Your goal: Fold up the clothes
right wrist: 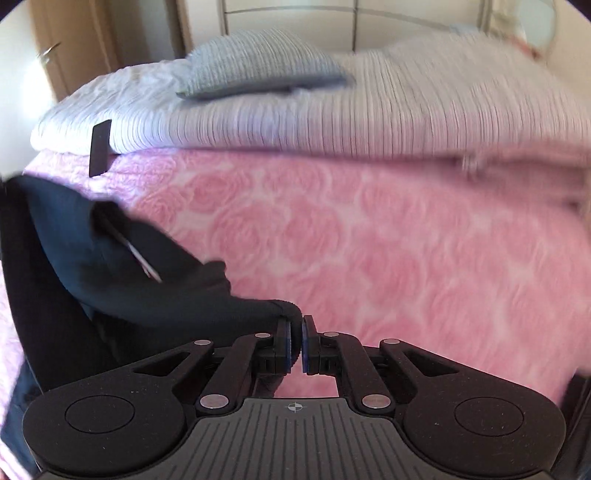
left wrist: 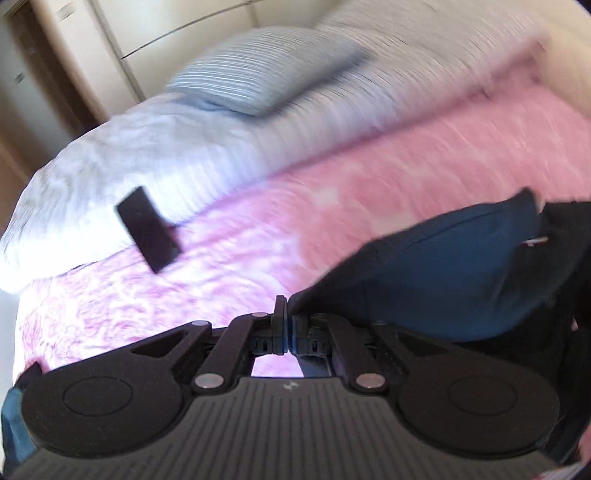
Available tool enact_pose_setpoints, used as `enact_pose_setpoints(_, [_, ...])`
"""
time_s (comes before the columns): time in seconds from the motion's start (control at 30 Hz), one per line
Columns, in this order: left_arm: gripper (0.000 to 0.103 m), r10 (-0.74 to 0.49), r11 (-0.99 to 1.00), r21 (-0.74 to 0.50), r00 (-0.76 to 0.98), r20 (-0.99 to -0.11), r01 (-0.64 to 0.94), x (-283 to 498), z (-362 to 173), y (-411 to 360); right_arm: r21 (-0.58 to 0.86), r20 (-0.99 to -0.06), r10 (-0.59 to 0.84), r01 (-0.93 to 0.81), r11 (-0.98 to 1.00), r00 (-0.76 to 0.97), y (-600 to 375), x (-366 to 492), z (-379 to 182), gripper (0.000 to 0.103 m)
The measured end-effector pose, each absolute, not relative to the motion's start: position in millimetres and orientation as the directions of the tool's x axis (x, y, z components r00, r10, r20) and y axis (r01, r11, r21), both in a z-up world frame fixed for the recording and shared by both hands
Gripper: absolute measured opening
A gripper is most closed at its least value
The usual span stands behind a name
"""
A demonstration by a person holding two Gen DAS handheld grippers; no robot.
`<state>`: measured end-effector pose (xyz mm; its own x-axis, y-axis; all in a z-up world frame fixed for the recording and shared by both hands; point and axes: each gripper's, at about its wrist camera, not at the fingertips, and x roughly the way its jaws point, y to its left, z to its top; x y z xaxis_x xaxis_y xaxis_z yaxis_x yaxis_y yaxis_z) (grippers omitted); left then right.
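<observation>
A dark navy garment (left wrist: 447, 273) hangs above the pink rose-patterned bedspread (left wrist: 332, 206). My left gripper (left wrist: 287, 317) is shut on one edge of it, and the cloth runs off to the right. In the right wrist view the same garment (right wrist: 110, 273) stretches leftward from my right gripper (right wrist: 295, 341), which is shut on a ribbed edge of it. A white label shows on the cloth (right wrist: 146, 264). Both views are motion-blurred.
A white ribbed quilt (right wrist: 332, 114) lies folded across the bed's far half with a blue striped pillow (right wrist: 258, 62) on top. A flat black rectangular object (left wrist: 149, 229) leans at the quilt's edge. Wardrobe doors (right wrist: 351, 22) stand behind the bed.
</observation>
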<state>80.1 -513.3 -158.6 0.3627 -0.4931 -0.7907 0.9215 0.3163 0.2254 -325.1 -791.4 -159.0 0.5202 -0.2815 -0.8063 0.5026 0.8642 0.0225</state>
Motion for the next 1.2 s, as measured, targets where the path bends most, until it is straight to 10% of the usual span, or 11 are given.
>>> enact_pose_setpoints(0.23, [0.003, -0.453, 0.362, 0.214, 0.372, -0.81, 0.907, 152, -182, -536, -0.126, -0.751, -0.391, 0.466, 0.876, 0.533, -812, -248, -170, 0.005])
enact_pose_setpoints(0.37, [0.041, -0.356, 0.426, 0.195, 0.362, -0.862, 0.883, 187, -228, -547, -0.168, -0.754, -0.427, 0.483, 0.86, 0.499, -827, -183, -217, 0.006])
enact_pose_setpoints(0.47, [0.044, -0.319, 0.416, 0.2, 0.348, -0.882, 0.887, 183, -255, -541, -0.219, -0.799, -0.469, 0.543, 0.811, 0.377, -827, -148, -253, 0.006])
enact_pose_setpoints(0.6, [0.044, -0.33, 0.39, 0.145, 0.285, -0.9, 0.909, 142, -263, -517, -0.165, -0.793, -0.453, 0.572, 0.803, 0.407, -777, -163, -253, 0.091])
enact_pose_setpoints(1.0, [0.044, -0.352, 0.309, -0.027, 0.088, -0.932, 0.951, 19, -289, -445, 0.406, -0.867, 0.057, 0.636, 0.656, 0.495, -610, -233, -292, 0.09])
enact_pose_setpoints(1.03, [0.044, -0.352, 0.304, -0.029, 0.084, -0.932, 0.952, 13, -288, -443, 0.408, -0.869, 0.058, 0.644, 0.647, 0.492, -609, -229, -299, 0.085])
enact_pose_setpoints(1.1, [0.044, -0.35, 0.294, -0.02, 0.088, -0.933, 0.956, 3, -285, -441, 0.384, -0.878, 0.041, 0.651, 0.655, 0.477, -619, -235, -293, 0.008])
enact_pose_setpoints(1.2, [0.044, -0.346, 0.279, -0.007, 0.094, -0.933, 0.96, -12, -280, -439, 0.315, -0.896, -0.007, 0.646, 0.696, 0.444, -647, -262, -262, 0.006])
